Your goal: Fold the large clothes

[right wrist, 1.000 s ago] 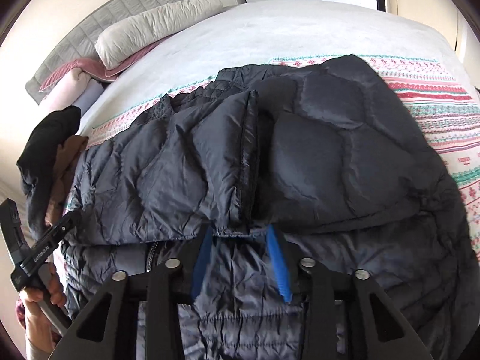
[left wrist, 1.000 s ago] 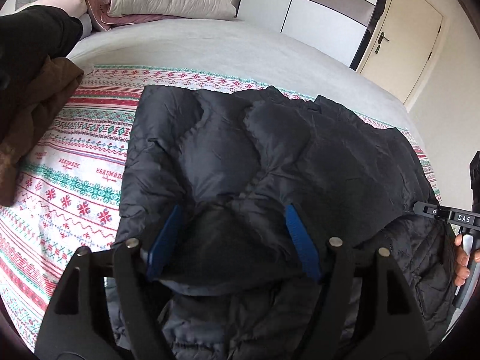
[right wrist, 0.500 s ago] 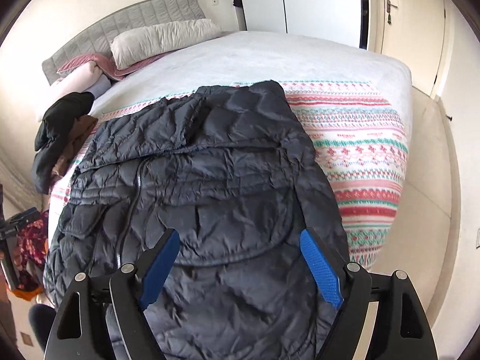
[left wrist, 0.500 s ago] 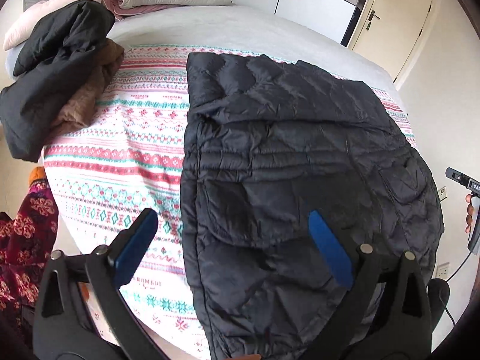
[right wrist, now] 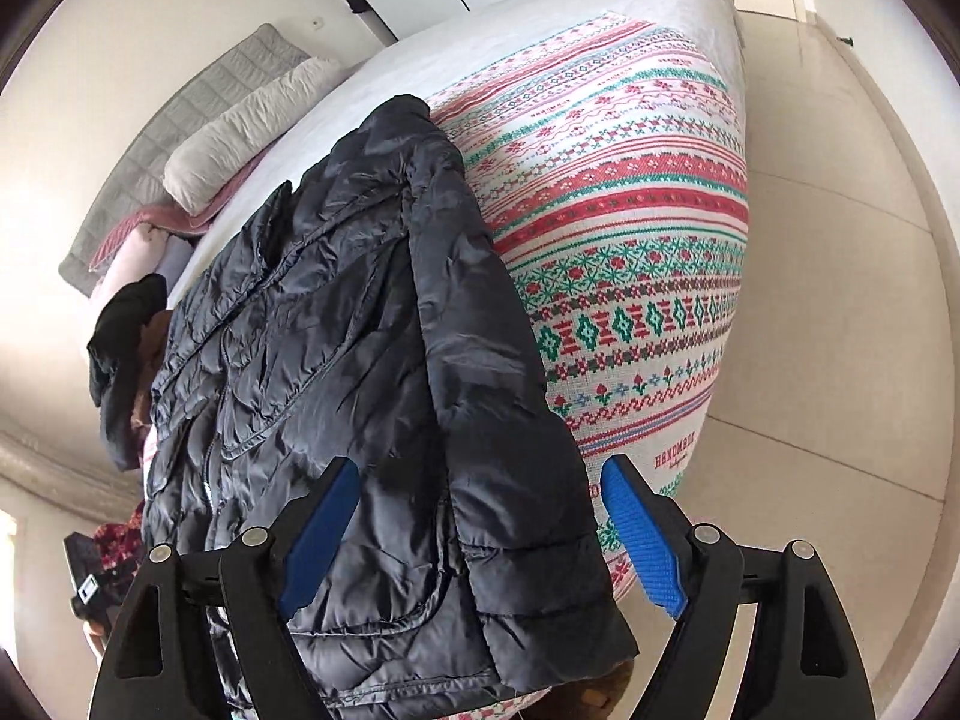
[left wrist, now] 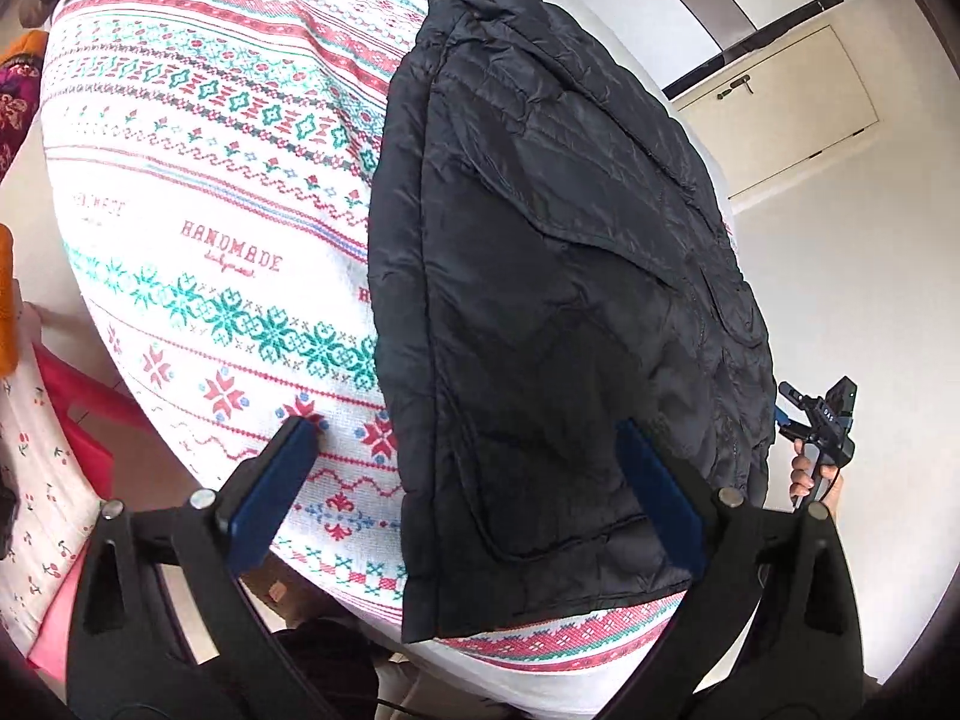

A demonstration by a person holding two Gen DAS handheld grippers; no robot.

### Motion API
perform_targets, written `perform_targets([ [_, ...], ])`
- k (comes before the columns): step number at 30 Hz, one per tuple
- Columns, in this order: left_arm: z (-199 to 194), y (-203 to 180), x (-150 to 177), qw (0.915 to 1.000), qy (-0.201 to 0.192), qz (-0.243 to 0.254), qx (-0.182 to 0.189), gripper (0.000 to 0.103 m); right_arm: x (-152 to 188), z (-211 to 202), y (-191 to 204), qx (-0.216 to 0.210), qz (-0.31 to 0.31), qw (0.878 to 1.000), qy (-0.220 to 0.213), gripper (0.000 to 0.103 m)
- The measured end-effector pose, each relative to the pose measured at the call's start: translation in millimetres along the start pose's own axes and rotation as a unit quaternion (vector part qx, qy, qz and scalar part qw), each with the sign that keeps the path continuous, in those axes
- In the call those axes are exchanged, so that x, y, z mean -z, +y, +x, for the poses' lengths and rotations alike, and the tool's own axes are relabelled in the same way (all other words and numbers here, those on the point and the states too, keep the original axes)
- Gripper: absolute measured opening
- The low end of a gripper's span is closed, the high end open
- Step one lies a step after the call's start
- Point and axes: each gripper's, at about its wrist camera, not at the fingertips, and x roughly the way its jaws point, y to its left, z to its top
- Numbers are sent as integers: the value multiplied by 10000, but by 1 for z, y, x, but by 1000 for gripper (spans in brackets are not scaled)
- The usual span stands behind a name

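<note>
A dark quilted puffer jacket (left wrist: 570, 300) lies lengthwise on the patterned blanket (left wrist: 228, 180), its sides folded inward and its hem near the bed's edge. My left gripper (left wrist: 474, 486) hovers open above the hem's left corner, one blue pad over the blanket and the other over the jacket. Above the hem's right corner of the jacket (right wrist: 360, 330), my right gripper (right wrist: 480, 528) stands open, with nothing pressed between its pads. The left wrist view also catches the right gripper (left wrist: 822, 420), held in a hand beside the jacket's far edge.
A dark and brown heap of clothes (right wrist: 126, 360) lies on the bed beyond the jacket. Pillows (right wrist: 240, 138) and a grey headboard are at the far end. Pale floor (right wrist: 840, 300) runs along the bed's right side. A door (left wrist: 780, 102) and wardrobe stand behind.
Both grippers opened off the jacket's fabric and drew back from its upper part to the hem end of the bed. Both views have tilted.
</note>
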Motion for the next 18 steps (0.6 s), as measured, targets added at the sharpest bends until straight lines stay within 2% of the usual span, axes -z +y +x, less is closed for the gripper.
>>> perform_targets([
  [4,6,-16,13,9995,60,174,240,95,13,10,-7,-64,76,9999,119,83],
  [9,18,-45,29,9981,139,598,-7,88,21,12,-8,-159,165,9997,125,83],
  [12,22,-56,33,9971,88,738,-149,77,27,12,-5,-168,147,9997,97,81],
  [15,26,-62,33,9973,92,711,-160,64,31,13,-3,-205,186,9996,81,72],
  [17,25,-60,34,9978,123,650,-62,50,34,14,-1,-310,210,9993,93,55],
  [18,25,-61,33,9980,144,609,-18,46,34,13,1,-372,200,9991,97,49],
])
